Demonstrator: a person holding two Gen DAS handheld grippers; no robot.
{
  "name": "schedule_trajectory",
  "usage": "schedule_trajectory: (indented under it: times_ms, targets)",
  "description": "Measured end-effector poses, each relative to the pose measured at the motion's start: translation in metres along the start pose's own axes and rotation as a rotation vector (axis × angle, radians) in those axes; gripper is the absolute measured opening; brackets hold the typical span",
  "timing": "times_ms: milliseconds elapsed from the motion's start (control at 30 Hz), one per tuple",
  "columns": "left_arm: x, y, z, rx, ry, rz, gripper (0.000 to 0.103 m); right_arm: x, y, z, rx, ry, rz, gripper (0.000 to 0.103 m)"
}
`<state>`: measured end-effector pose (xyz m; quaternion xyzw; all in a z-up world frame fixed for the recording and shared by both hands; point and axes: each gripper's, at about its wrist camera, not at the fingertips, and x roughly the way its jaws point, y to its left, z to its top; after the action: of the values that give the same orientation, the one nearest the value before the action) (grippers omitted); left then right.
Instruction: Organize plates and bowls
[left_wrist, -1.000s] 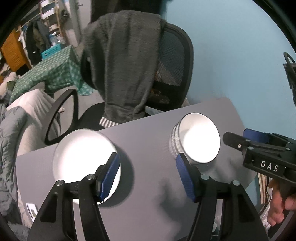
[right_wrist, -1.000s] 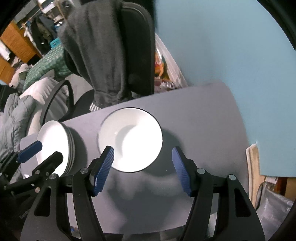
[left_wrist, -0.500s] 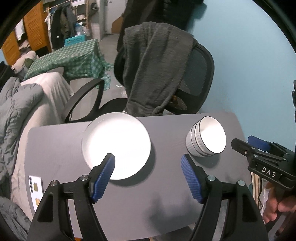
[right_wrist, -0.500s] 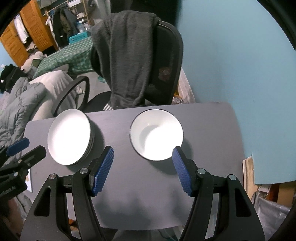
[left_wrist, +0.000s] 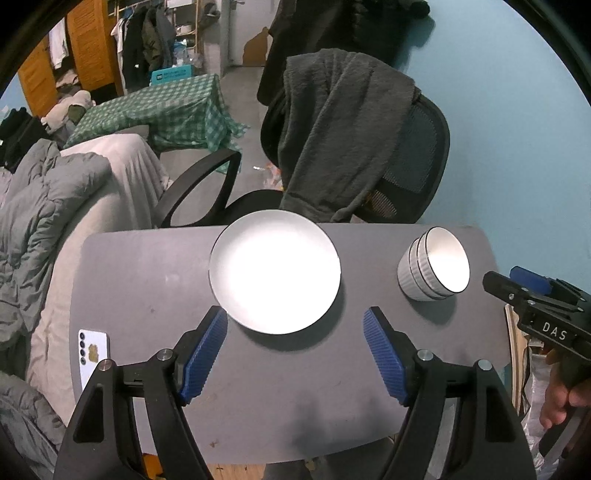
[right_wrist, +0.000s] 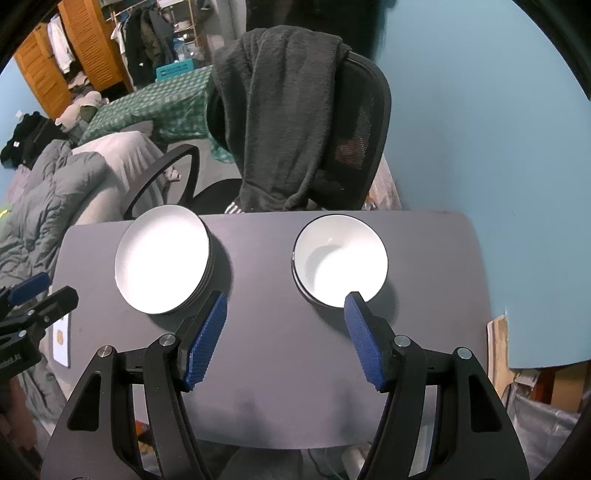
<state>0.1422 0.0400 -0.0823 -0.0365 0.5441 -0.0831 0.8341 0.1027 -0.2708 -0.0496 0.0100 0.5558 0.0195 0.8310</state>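
Note:
A stack of white plates sits on the grey table, left of a stack of white ribbed bowls. The right wrist view shows the plates at left and the bowls at right. My left gripper is open and empty, held above the table's near side in front of the plates. My right gripper is open and empty, held above the table between the two stacks; it also shows at the right edge of the left wrist view.
A black office chair draped with a grey garment stands behind the table. A white phone lies at the table's left edge. A bed with grey bedding is to the left. A blue wall is to the right.
Both grippers have pulled back and up from the table, so the plates and bowls look smaller and farther away. Both stay open and empty.

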Motion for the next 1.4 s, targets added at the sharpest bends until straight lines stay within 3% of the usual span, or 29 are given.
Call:
schedule_trajectory:
  times_ms: [333, 567, 967, 1233, 1400]
  targets:
    - [0.001, -0.007, 0.007, -0.007, -0.001, -0.006, 0.077, 0.006, -0.001, 0.005, -0.038, 0.019, -0.010, 0.065]
    - [0.018, -0.029, 0.020, -0.021, 0.011, -0.027, 0.077, 0.019, -0.022, 0.012, -0.046, 0.044, -0.001, 0.065]
    - [0.075, -0.087, 0.038, 0.033, 0.118, -0.075, 0.077, 0.058, -0.088, 0.028, -0.024, 0.114, 0.033, 0.065]
    - [0.133, -0.107, 0.042, -0.057, 0.230, -0.150, 0.077, 0.096, -0.121, 0.033, -0.040, 0.185, 0.076, 0.065]
    - [0.159, -0.117, 0.044, -0.088, 0.246, -0.149, 0.078, 0.123, -0.136, 0.034, -0.024, 0.225, 0.133, 0.065]
